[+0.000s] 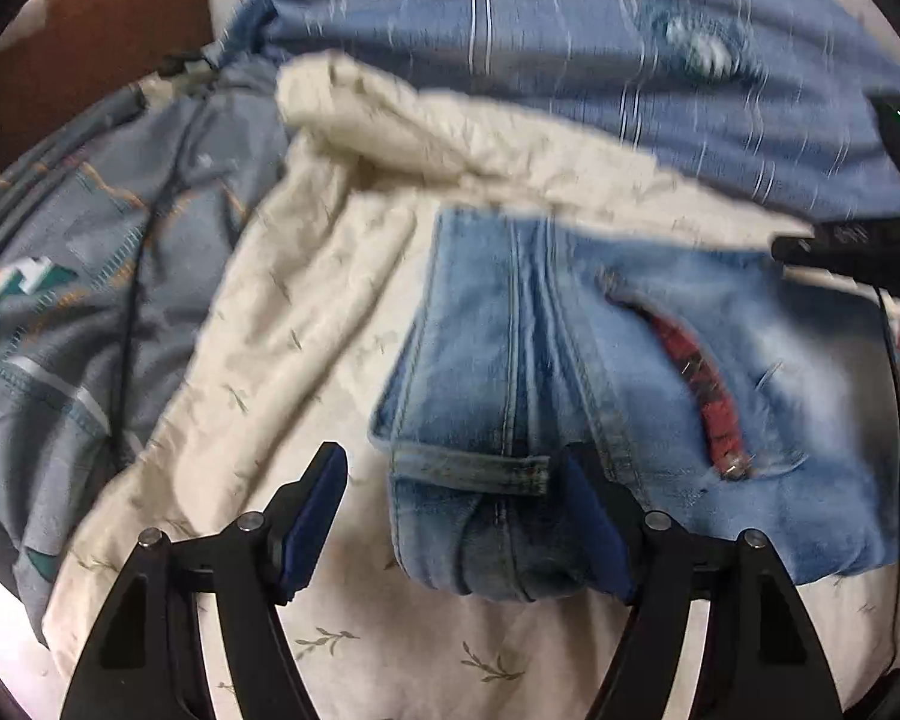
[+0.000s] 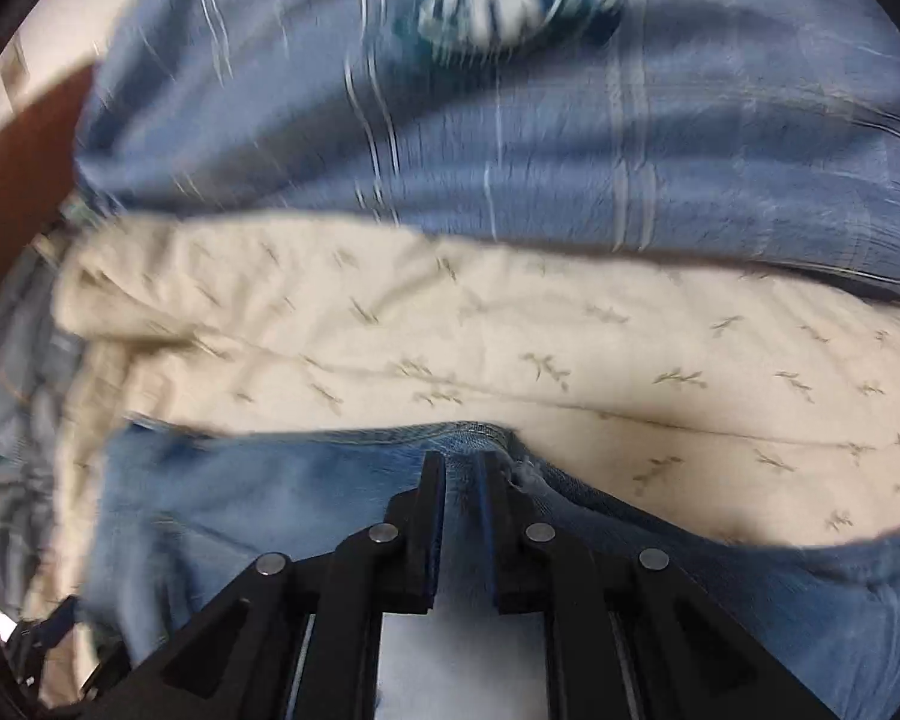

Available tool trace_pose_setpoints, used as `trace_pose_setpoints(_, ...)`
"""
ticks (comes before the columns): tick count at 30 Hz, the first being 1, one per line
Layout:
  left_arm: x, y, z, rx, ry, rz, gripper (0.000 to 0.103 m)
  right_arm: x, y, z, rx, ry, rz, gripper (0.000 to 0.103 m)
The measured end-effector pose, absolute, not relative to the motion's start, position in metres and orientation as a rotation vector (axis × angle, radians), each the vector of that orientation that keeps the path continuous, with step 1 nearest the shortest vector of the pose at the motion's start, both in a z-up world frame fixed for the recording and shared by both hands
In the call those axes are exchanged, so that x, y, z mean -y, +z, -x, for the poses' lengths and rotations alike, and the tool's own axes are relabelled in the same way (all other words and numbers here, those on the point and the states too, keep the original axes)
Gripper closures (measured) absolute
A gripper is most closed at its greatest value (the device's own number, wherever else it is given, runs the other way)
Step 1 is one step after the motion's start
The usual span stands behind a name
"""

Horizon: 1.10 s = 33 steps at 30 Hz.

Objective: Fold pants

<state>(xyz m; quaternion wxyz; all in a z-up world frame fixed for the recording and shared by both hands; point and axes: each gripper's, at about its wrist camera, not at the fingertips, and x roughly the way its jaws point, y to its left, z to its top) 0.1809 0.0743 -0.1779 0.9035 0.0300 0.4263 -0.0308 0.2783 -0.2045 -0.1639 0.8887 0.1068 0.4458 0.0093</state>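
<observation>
The jeans [image 1: 660, 360], pale blue with a red-lined rip, were bunched on a cream sheet [image 1: 306, 324]. The right gripper [image 2: 463, 468] was clamped on them. The left gripper [image 1: 450, 480] was held apart around a fold.

The left tool [image 1: 450, 516] points steeply downward, its two black fingers entering the left wrist view from the bottom edge at about 7 and 5 o'clock. Its jaws stand wide apart, the blue pads [image 1: 312, 522] facing each other, with the folded denim of the pants [image 1: 570, 360] lying between them; the right pad touches the cloth, the left pad stands clear of it.

The right tool [image 2: 463, 468] also tilts steeply downward. Its jaws are drawn nearly together, pinching a ridge of the pants' denim at the fingertips, toward 12 o'clock from its body.

In the left wrist view the right tool shows as a black body at the 3 o'clock edge.
</observation>
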Motion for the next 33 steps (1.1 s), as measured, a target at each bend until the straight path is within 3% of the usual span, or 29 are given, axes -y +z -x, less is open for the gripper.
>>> trace_pose_setpoints(7,-0.045,-0.141,-0.139,-0.626,-0.213,-0.093,0.028,0.283,-0.115,-0.175,-0.796,-0.066,-0.262,0.090)
trace_pose_setpoints(15,0.026,-0.164,-0.139,-0.725,-0.339,-0.222,0.028,0.391,-0.135,-0.085,-0.855,-0.233,-0.435,0.090)
trace_pose_setpoints(20,0.045,-0.187,-0.151,-0.831,-0.293,-0.250,0.028,0.403,-0.167,-0.081,-0.930,-0.272,-0.458,0.090)
trace_pose_setpoints(25,0.056,-0.195,-0.144,-0.805,-0.268,-0.367,0.028,0.407,-0.187,-0.090,-0.950,-0.308,-0.451,0.090)
trace_pose_setpoints(33,0.045,-0.184,-0.134,-0.718,-0.258,-0.322,0.028,0.419,-0.195,-0.123,-0.916,-0.353,-0.461,0.089)
